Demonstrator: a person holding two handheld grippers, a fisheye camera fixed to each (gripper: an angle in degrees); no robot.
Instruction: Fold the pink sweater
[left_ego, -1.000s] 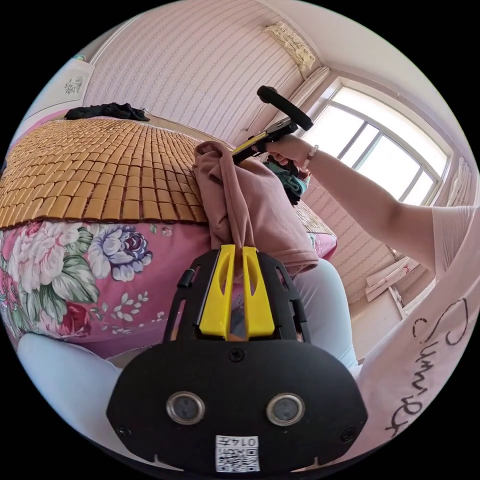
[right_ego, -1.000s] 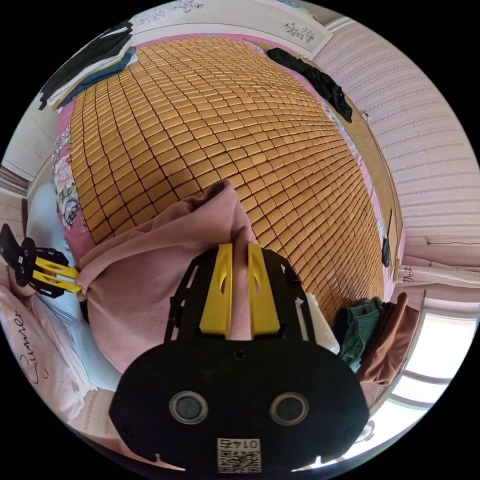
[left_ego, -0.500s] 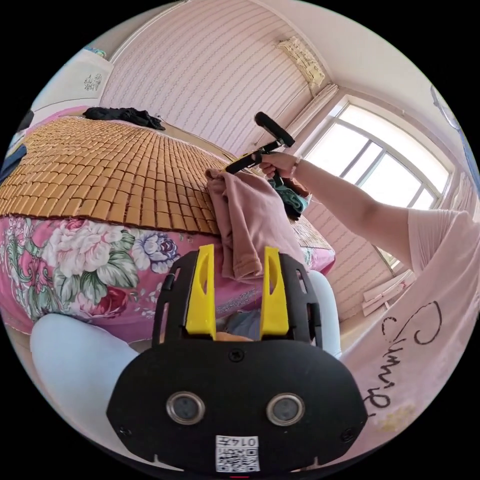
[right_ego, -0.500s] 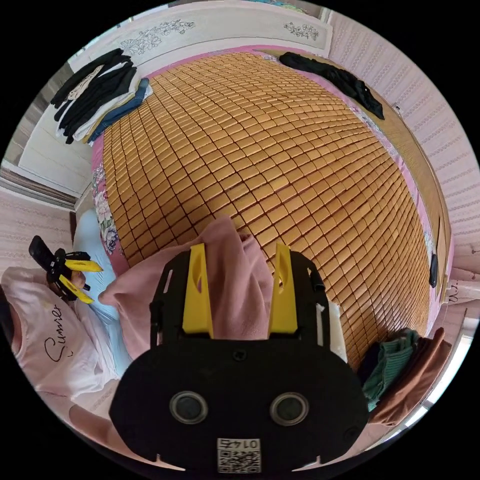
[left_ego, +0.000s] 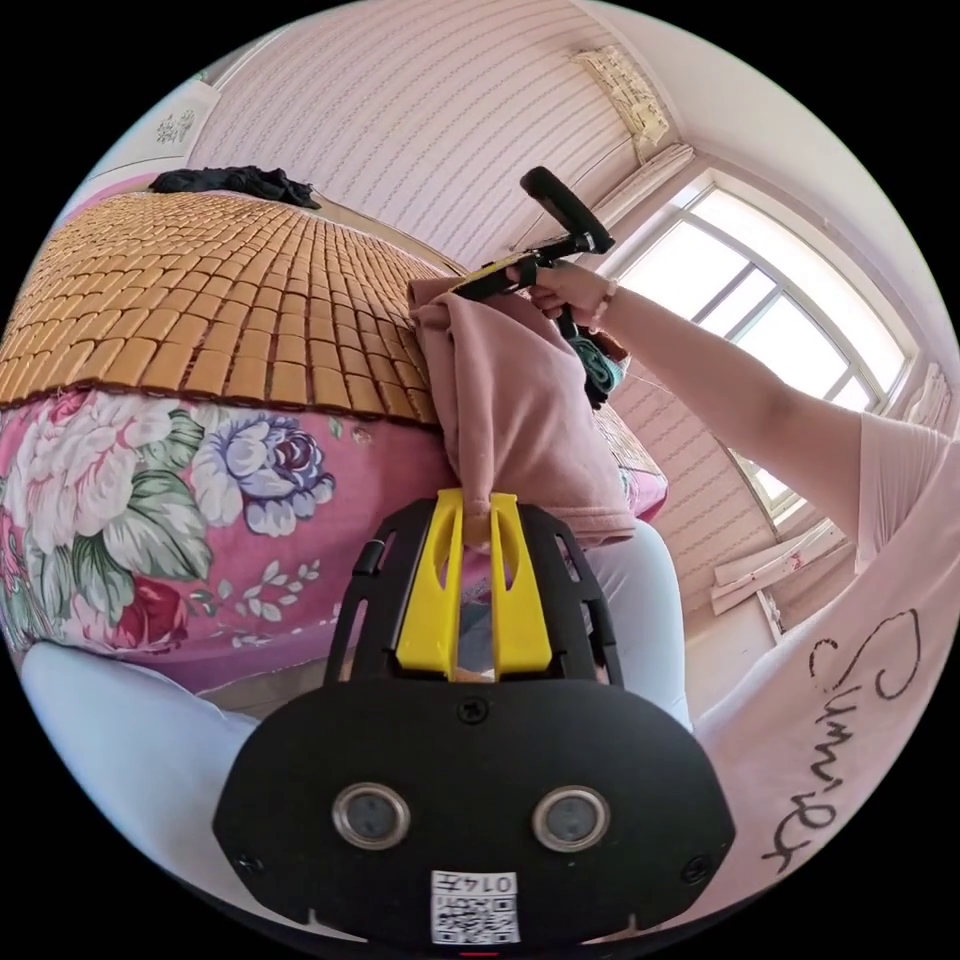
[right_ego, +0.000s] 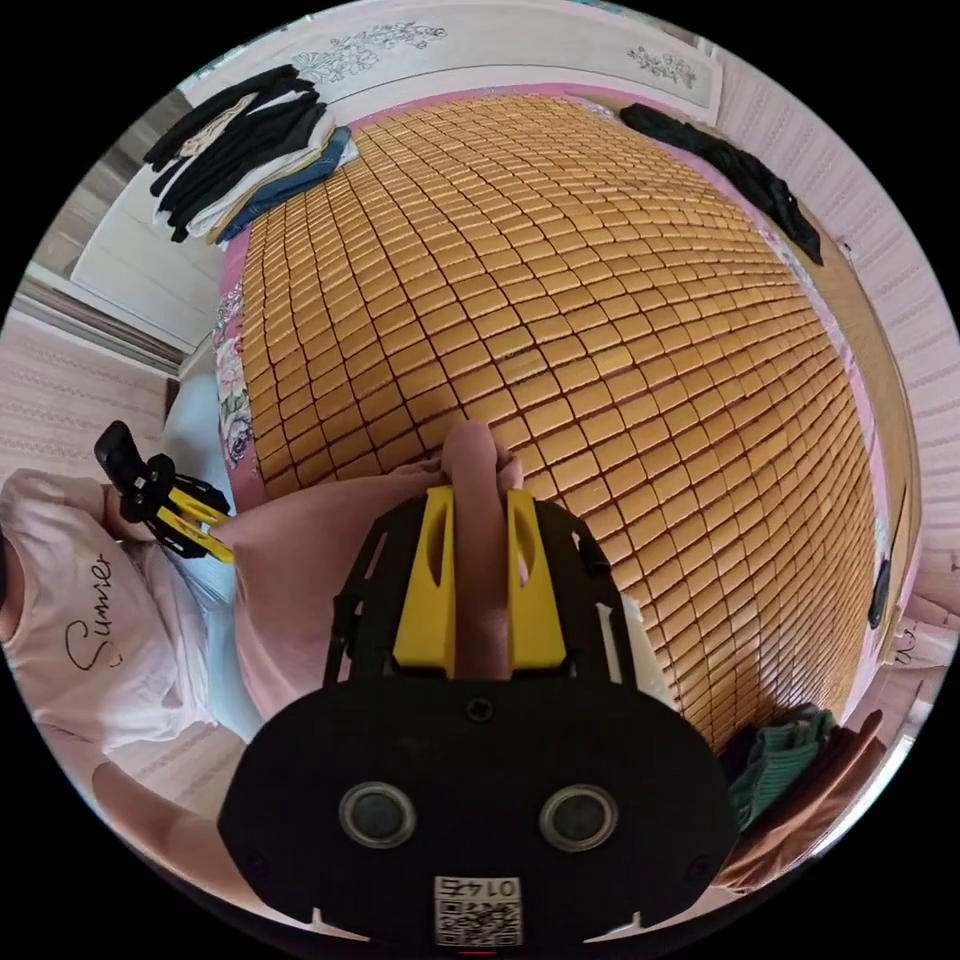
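The pink sweater (left_ego: 520, 400) hangs bunched over the near edge of the bed, stretched between both grippers. My left gripper (left_ego: 478, 500) is shut on its lower end, in front of the floral bed side. In the right gripper view the right gripper (right_ego: 478, 495) is shut on a fold of the sweater (right_ego: 300, 570) just above the bamboo mat (right_ego: 560, 300). The right gripper (left_ego: 490, 285) also appears in the left gripper view, held by a hand at the sweater's upper end. The left gripper (right_ego: 195, 520) shows at the left of the right gripper view, beside the person's pink shirt.
A stack of dark folded clothes (right_ego: 240, 140) lies at a far corner of the mat, and a black garment (right_ego: 730, 165) at the other. Green and brown clothes (right_ego: 790, 780) are piled near the window end. The floral bedsheet (left_ego: 160, 500) hangs down the bed's side. A window (left_ego: 760, 330) is behind the arm.
Both grippers stood open half a second ago with the sweater loose between their jaws. Now each has shut on the sweater again.
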